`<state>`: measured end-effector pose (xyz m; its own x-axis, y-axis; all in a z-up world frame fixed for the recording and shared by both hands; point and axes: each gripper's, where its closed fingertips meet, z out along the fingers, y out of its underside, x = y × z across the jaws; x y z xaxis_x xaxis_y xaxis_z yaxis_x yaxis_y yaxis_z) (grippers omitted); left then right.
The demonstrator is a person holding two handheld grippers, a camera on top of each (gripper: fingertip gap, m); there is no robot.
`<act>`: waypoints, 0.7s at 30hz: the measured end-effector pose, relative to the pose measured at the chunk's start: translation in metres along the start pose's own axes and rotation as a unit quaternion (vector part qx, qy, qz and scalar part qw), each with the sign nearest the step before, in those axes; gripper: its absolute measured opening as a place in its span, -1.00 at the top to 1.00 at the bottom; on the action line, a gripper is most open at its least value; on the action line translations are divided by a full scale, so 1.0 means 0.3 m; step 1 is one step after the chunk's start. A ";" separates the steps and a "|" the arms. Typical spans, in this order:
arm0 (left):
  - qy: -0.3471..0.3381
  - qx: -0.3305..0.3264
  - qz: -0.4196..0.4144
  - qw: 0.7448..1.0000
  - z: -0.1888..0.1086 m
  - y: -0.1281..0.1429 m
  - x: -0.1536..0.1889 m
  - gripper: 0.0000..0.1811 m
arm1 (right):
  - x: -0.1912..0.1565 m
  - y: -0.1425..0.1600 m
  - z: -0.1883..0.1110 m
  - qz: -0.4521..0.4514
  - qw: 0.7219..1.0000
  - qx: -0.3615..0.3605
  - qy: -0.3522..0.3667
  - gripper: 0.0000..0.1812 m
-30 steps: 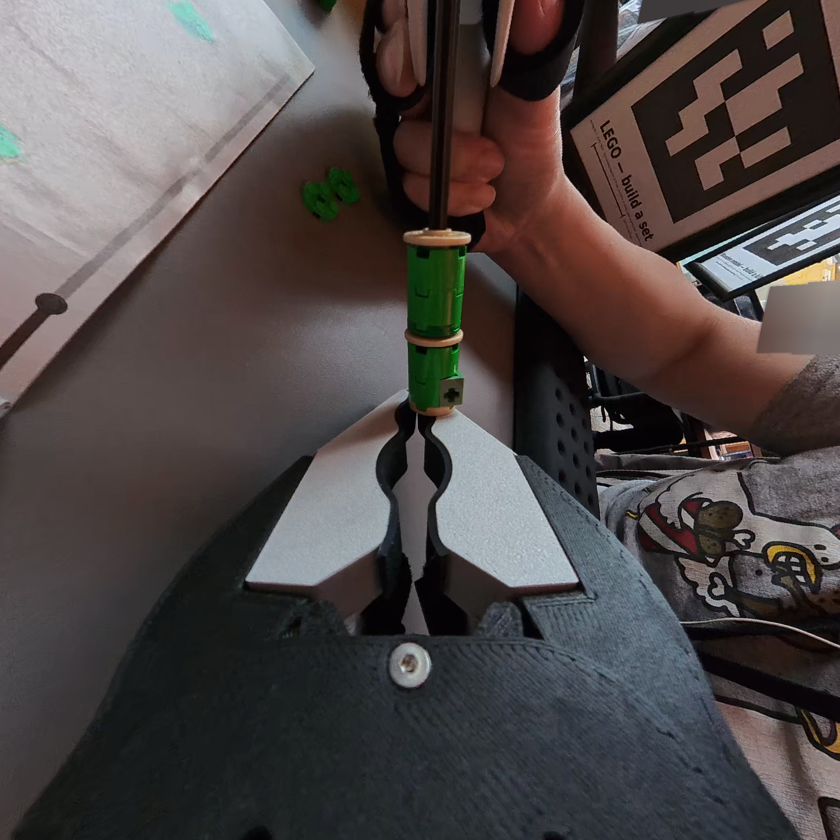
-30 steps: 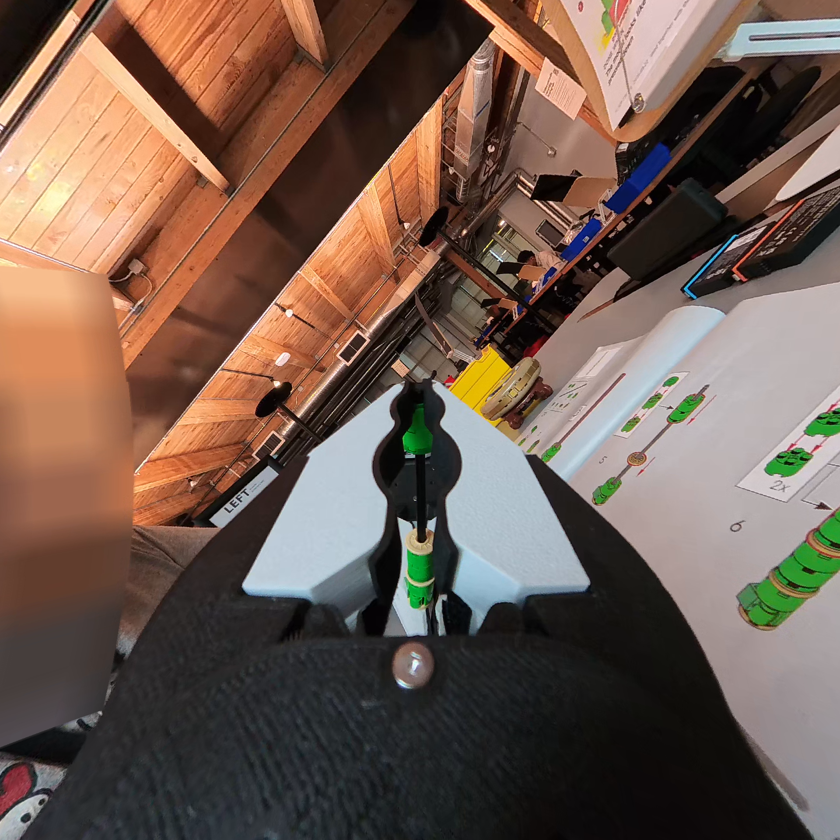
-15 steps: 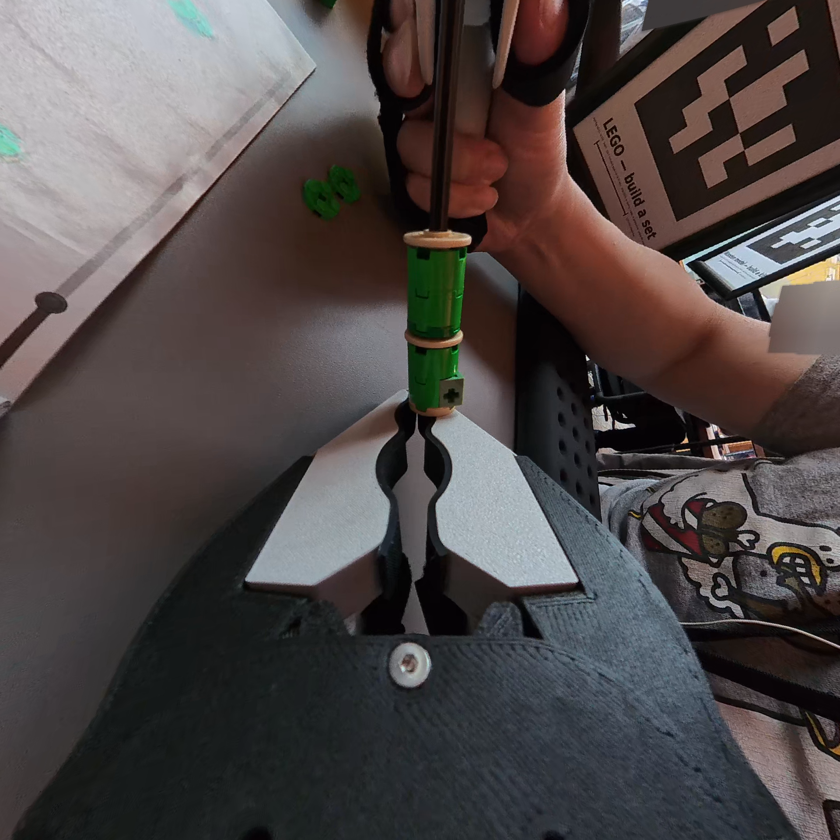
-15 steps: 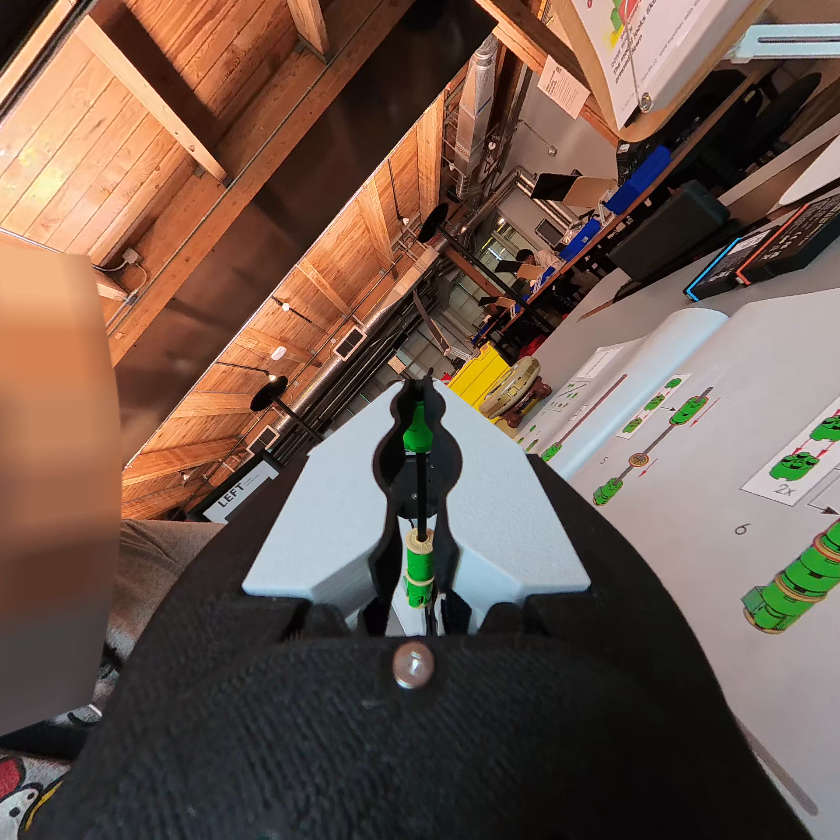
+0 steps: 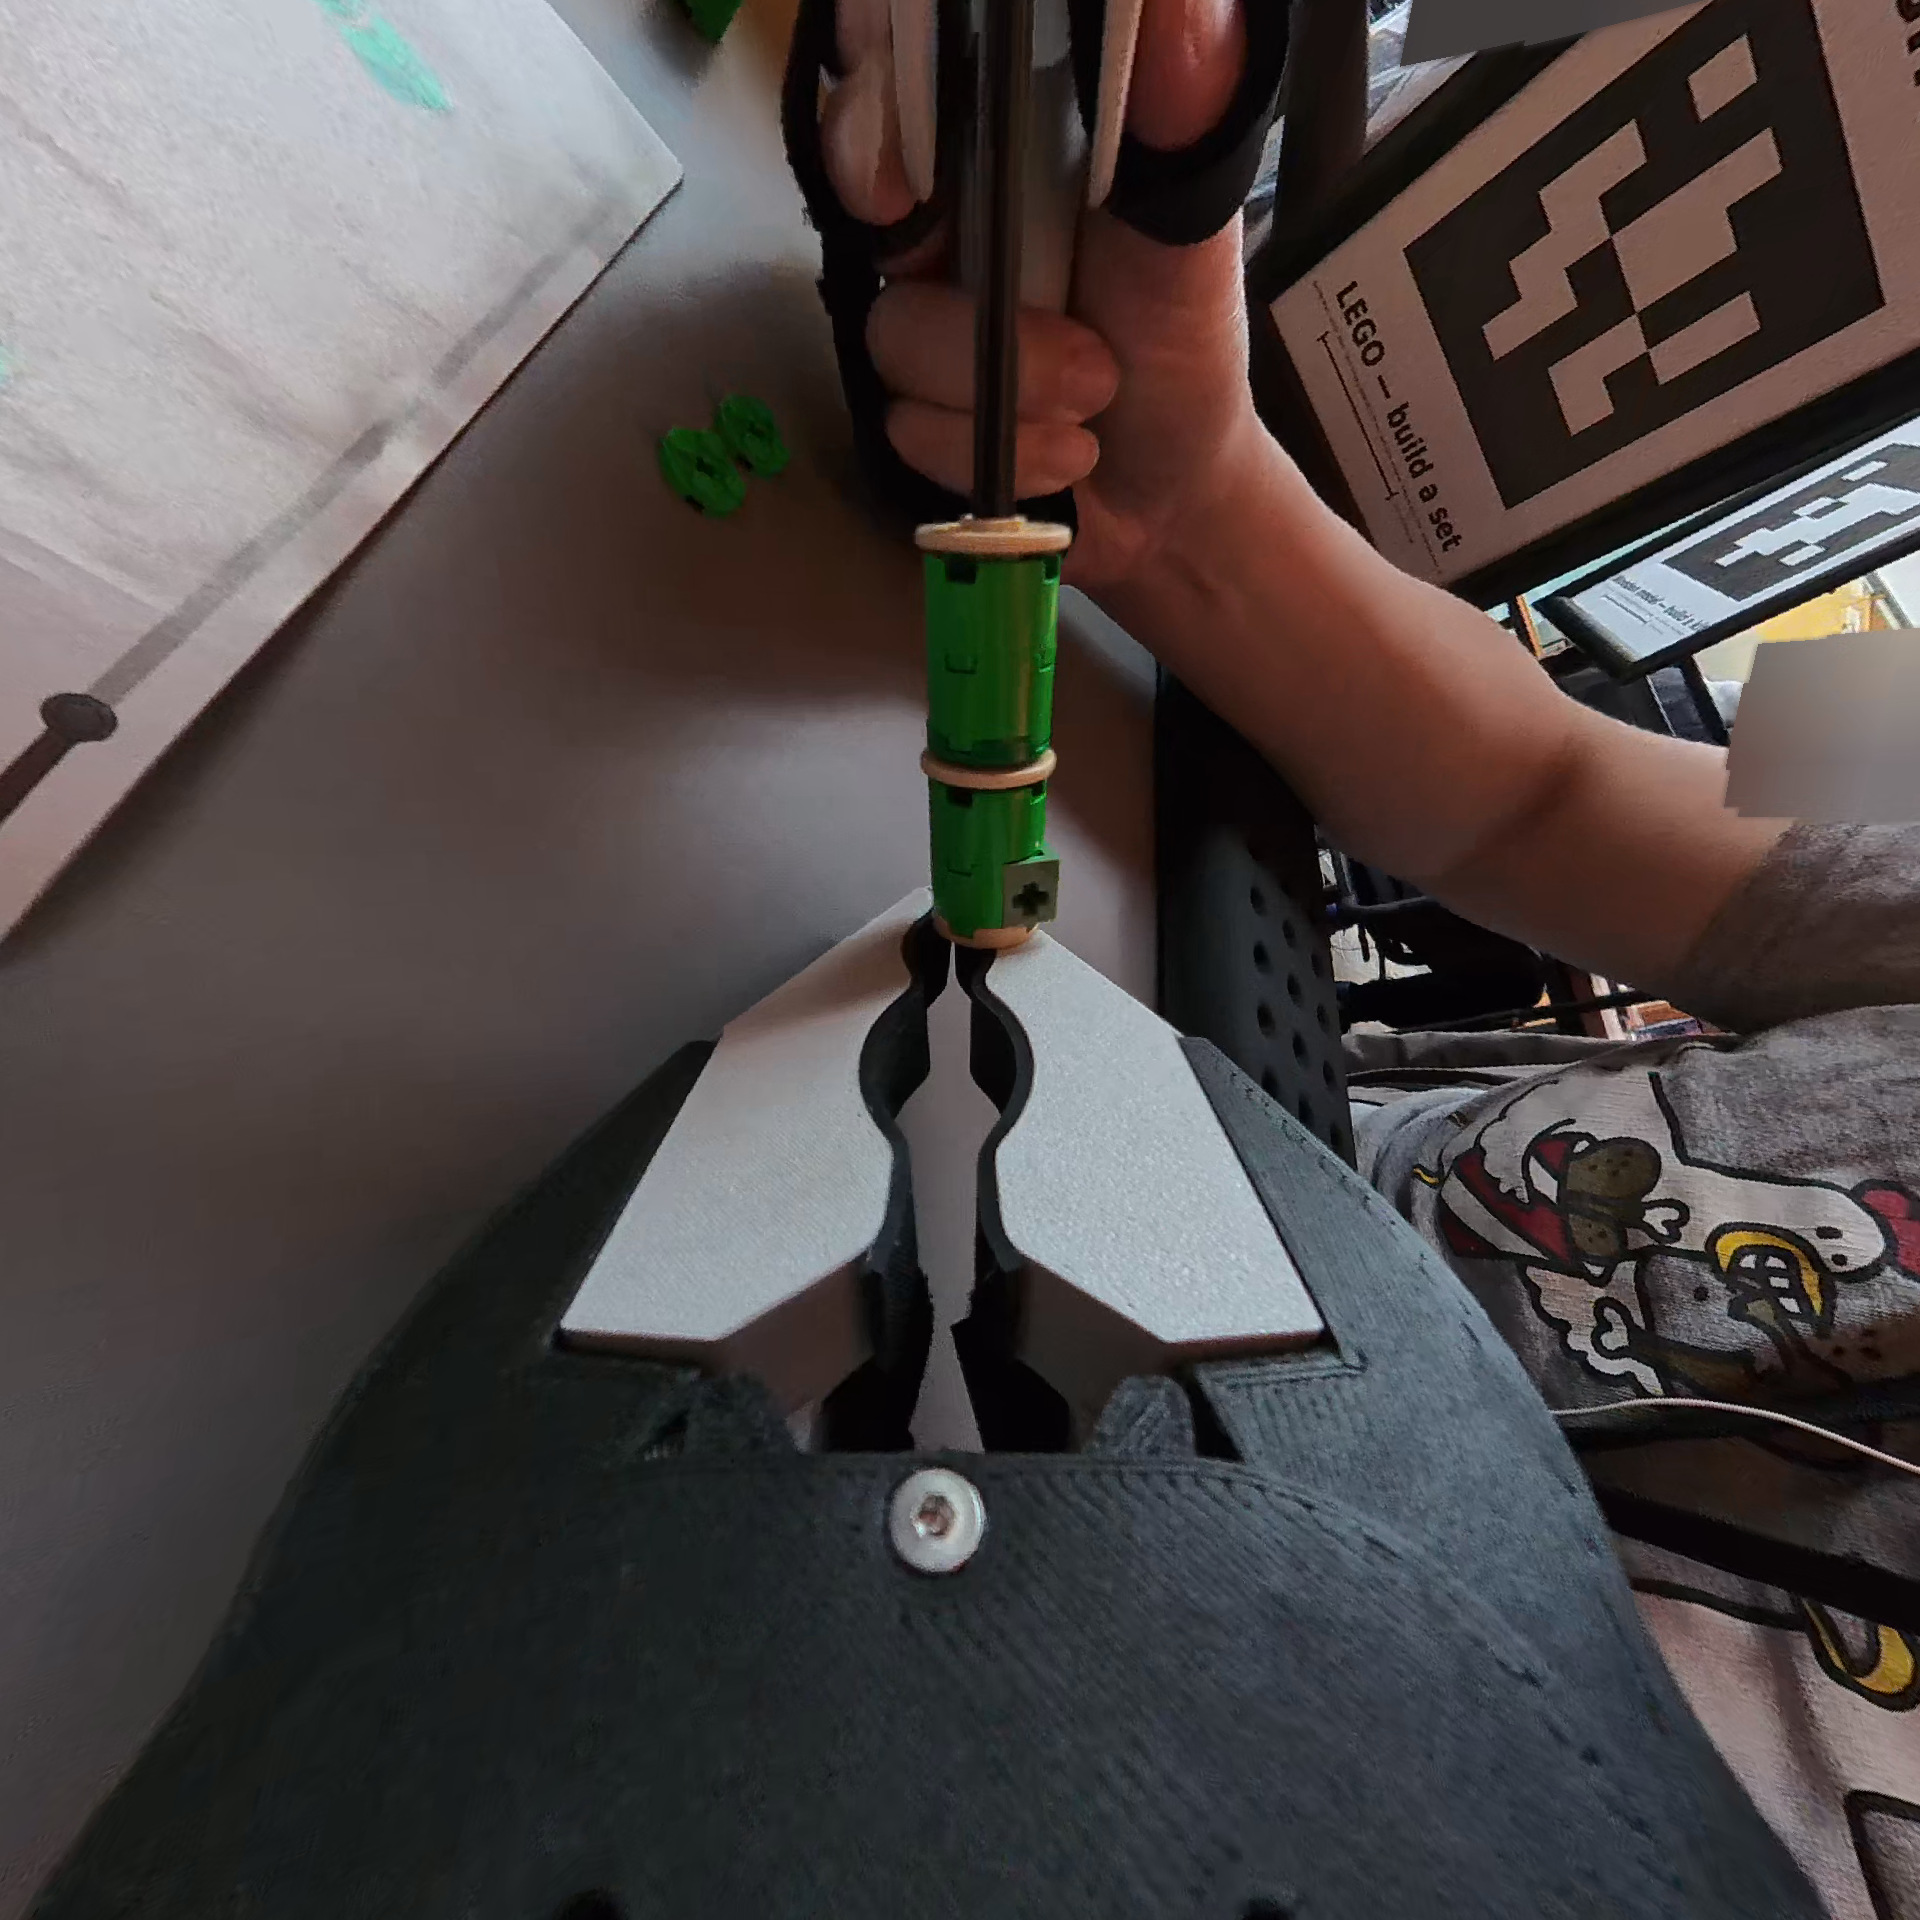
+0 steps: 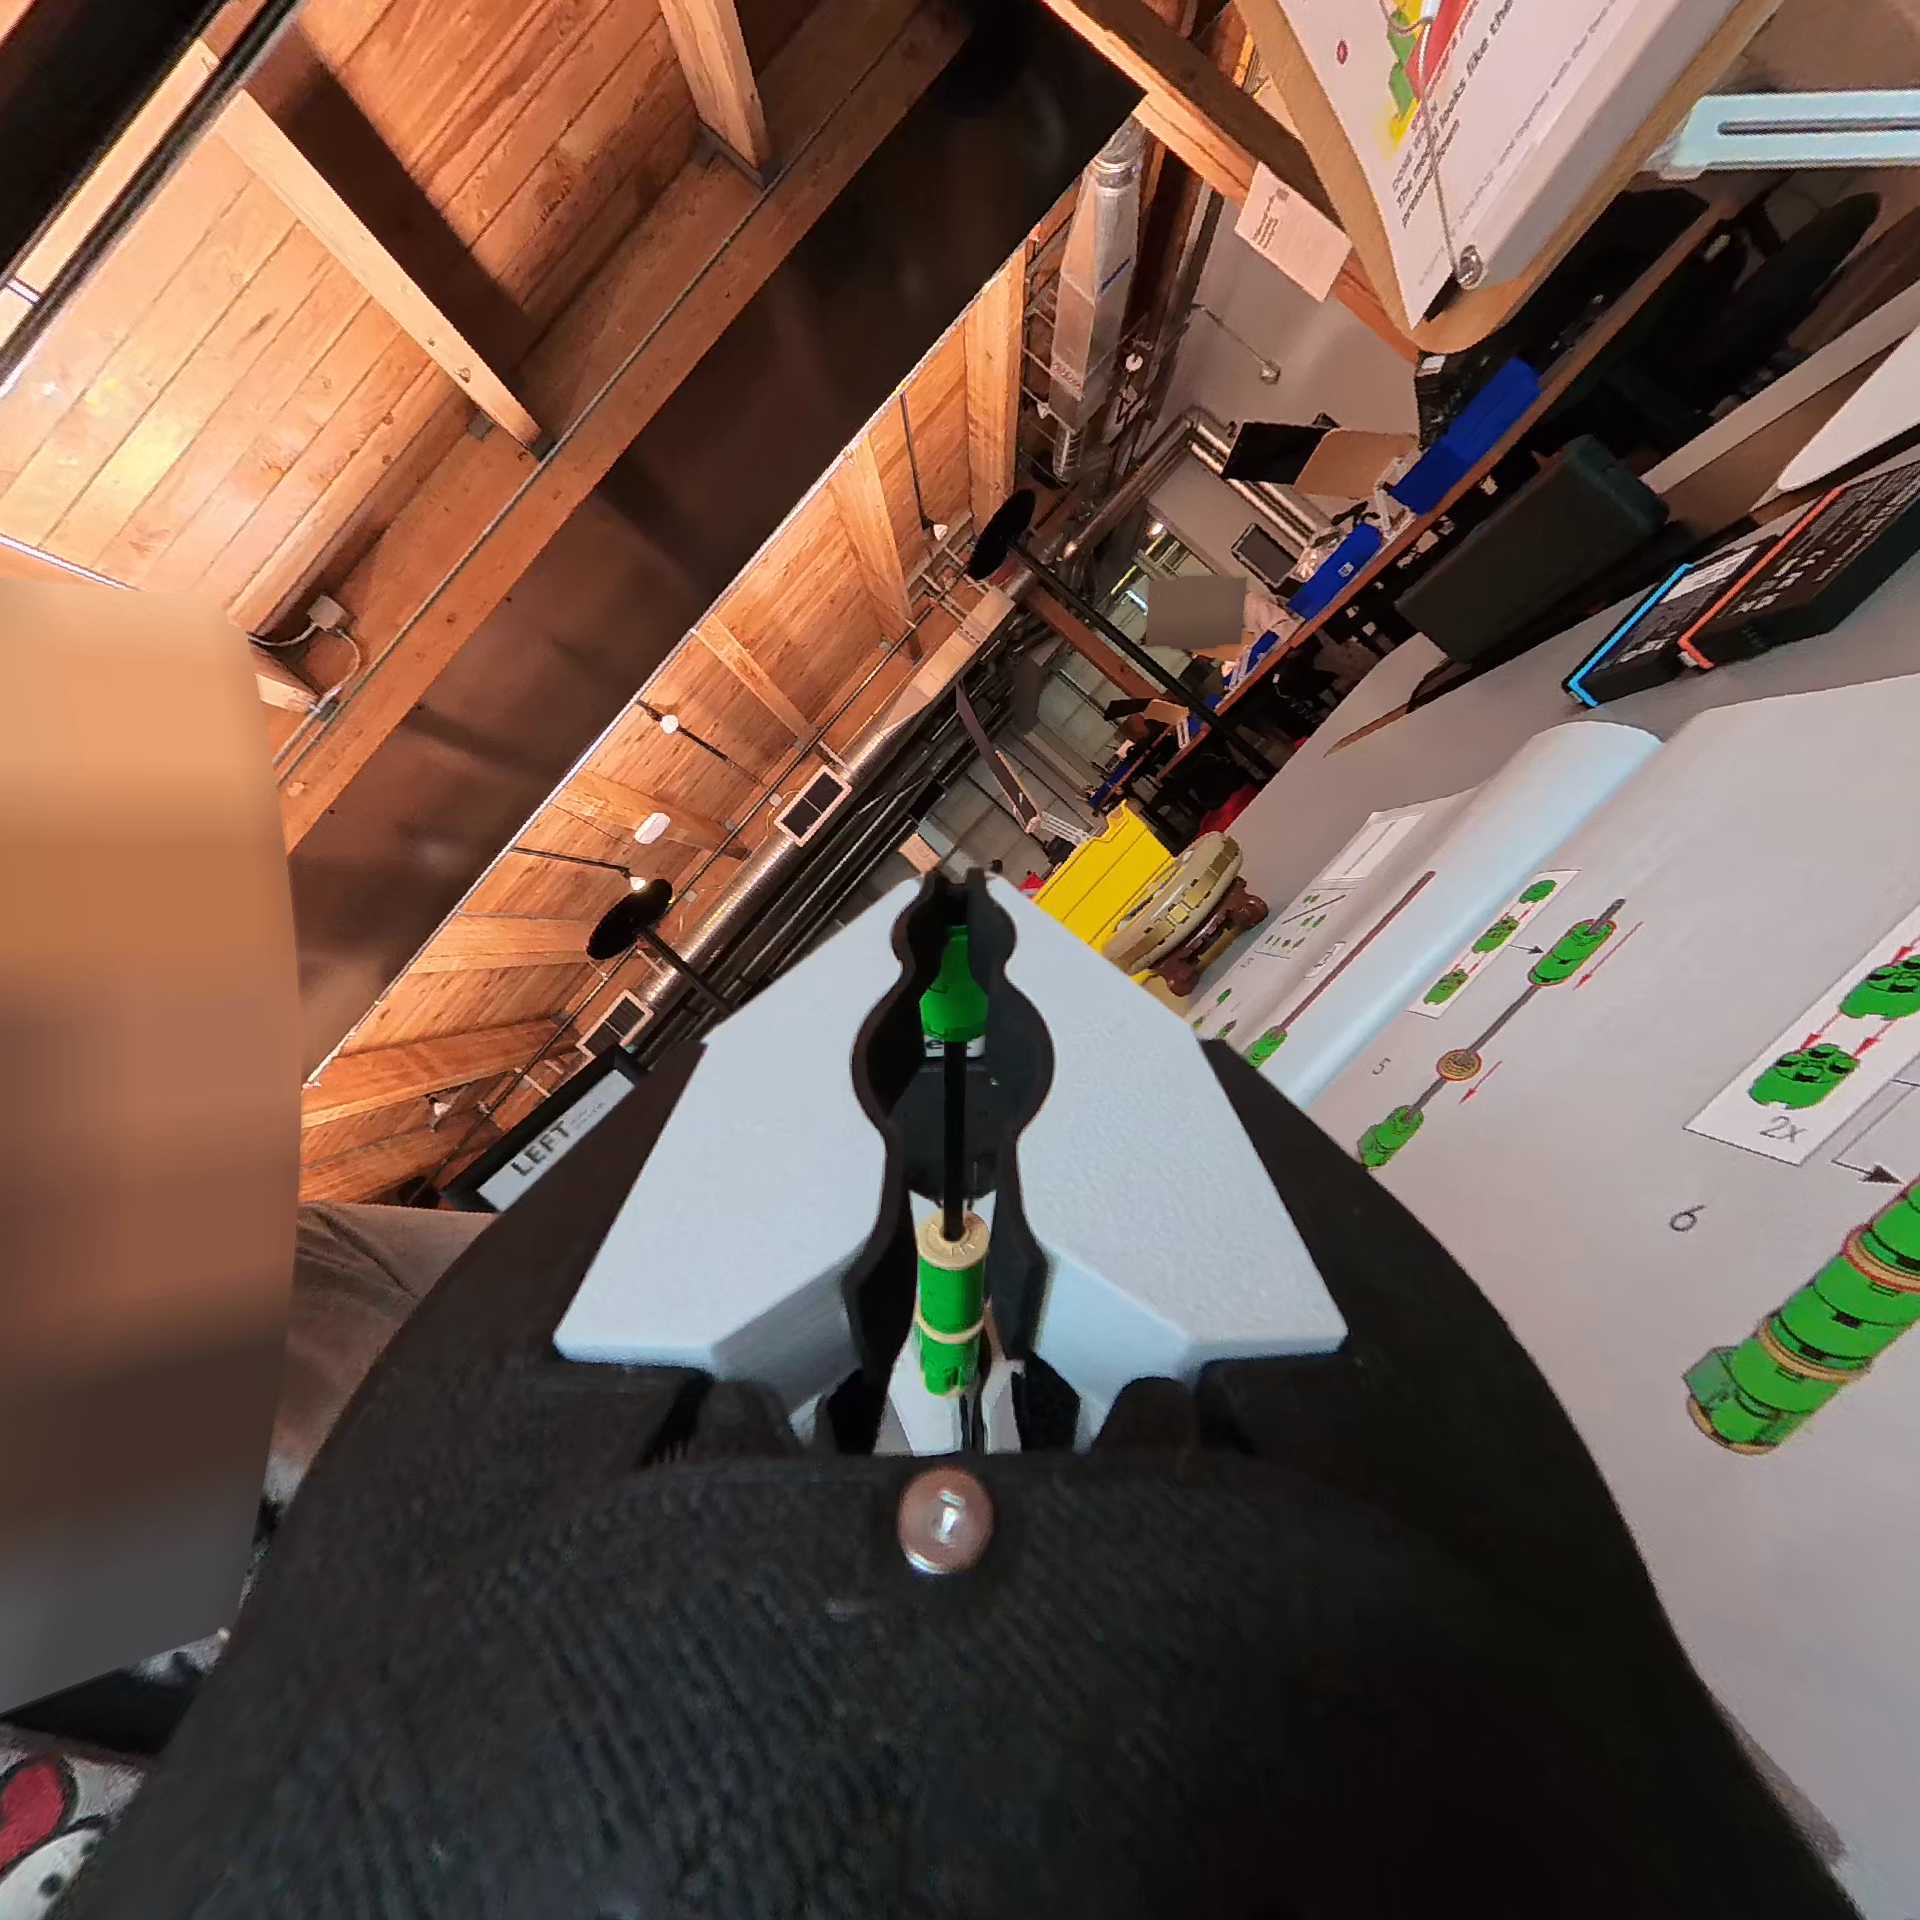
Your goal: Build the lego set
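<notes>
A black axle [image 5: 995, 260] carries a stack of green round bricks with tan discs [image 5: 989, 717]. My left gripper [image 5: 961, 940] is shut on the stack's lower tan end, jaws almost touching. The axle runs up to the right gripper, held in a person's hand [image 5: 1143, 364]. In the right wrist view my right gripper [image 6: 954, 894] is shut on a green piece [image 6: 951, 987] on the axle [image 6: 952, 1132]. The green stack [image 6: 948, 1314] shows between its jaws, nearer the camera. Both grippers hold the assembly above the grey table [image 5: 364, 987].
Two loose green round bricks [image 5: 722, 457] lie on the table beside a printed instruction sheet [image 5: 260, 260], which also shows in the right wrist view [image 6: 1662, 1091]. Black-and-white marker boards [image 5: 1662, 260] stand to the right. The person's arm and shirt [image 5: 1610, 1195] are close on the right. My right fingertips sit around 15 cm from my left ones.
Almost nothing: both grips hold the axle assembly as before, and the right wrist view has tilted only slightly.
</notes>
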<state>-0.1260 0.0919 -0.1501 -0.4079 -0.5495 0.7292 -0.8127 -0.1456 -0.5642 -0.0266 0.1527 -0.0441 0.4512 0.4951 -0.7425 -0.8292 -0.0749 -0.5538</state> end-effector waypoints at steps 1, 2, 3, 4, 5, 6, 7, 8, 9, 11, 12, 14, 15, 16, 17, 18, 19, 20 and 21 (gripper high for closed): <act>0.000 0.001 0.002 1.000 0.000 -0.001 0.002 1.00 | -0.001 -0.002 0.000 0.002 1.000 0.002 -0.002 0.96; 0.001 0.004 0.005 1.000 -0.001 -0.004 0.004 1.00 | -0.004 -0.004 -0.001 0.003 1.000 0.005 -0.007 0.96; 0.002 0.006 0.006 1.000 -0.002 -0.006 0.006 1.00 | -0.008 -0.007 -0.002 0.005 1.000 0.006 -0.012 0.96; 0.003 0.007 0.007 1.000 -0.003 -0.008 0.007 1.00 | -0.009 -0.009 -0.002 0.007 1.000 0.008 -0.014 0.96; 0.002 0.008 0.008 1.000 -0.003 -0.008 0.007 1.00 | -0.013 -0.011 -0.002 0.007 1.000 0.010 -0.019 0.96; 0.002 0.007 0.009 1.000 -0.003 -0.008 0.008 1.00 | -0.017 -0.011 -0.001 0.009 1.000 0.010 -0.024 0.96; 0.001 0.007 0.011 1.000 -0.002 -0.008 0.009 1.00 | -0.017 -0.011 0.000 0.011 1.000 0.011 -0.025 0.96; 0.000 0.008 0.012 1.000 -0.003 -0.008 0.009 1.00 | -0.019 -0.012 0.001 0.011 0.999 0.012 -0.028 0.96; 0.000 0.008 0.012 1.000 -0.002 -0.008 0.009 1.00 | -0.020 -0.012 0.001 0.013 0.999 0.012 -0.029 0.96; 0.003 0.008 0.011 1.000 -0.003 -0.009 0.011 1.00 | -0.021 -0.014 0.000 0.014 0.999 0.013 -0.030 0.97; 0.005 0.008 0.010 1.000 -0.003 -0.009 0.012 1.00 | -0.020 -0.016 -0.001 0.015 0.999 0.014 -0.031 0.96; 0.008 0.008 0.008 1.000 -0.003 -0.009 0.012 1.00 | -0.019 -0.016 -0.001 0.014 0.999 0.014 -0.029 0.97; 0.010 0.006 0.007 1.000 -0.002 -0.008 0.014 1.00 | -0.021 -0.014 0.001 0.014 0.999 0.012 -0.030 0.97; 0.010 0.004 0.007 1.000 0.000 -0.007 0.015 1.00 | -0.021 -0.013 0.001 0.014 0.999 0.012 -0.030 0.97; 0.008 0.002 0.008 1.000 0.001 -0.005 0.013 1.00 | -0.022 -0.012 0.002 0.016 0.999 0.011 -0.032 0.97; 0.007 -0.001 0.008 1.000 0.003 -0.003 0.012 1.00 | -0.026 -0.013 0.002 0.017 0.999 0.012 -0.036 0.97; 0.007 -0.004 0.010 1.000 0.005 0.000 0.013 1.00 | -0.029 -0.016 0.003 0.019 0.999 0.015 -0.039 0.97; 0.005 -0.007 0.013 1.000 0.007 0.002 0.015 1.00 | -0.031 -0.023 0.003 0.022 0.999 0.023 -0.043 0.96; 0.004 -0.009 0.018 1.000 0.010 0.004 0.017 1.00 | -0.036 -0.035 0.003 0.027 0.998 0.034 -0.049 0.96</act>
<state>-0.1278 0.0865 -0.1482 -0.4413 -0.5468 0.7115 -0.8047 -0.1098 -0.5835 -0.0231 0.1490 -0.0297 0.3734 0.5741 -0.7287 -0.8739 -0.0460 -0.4840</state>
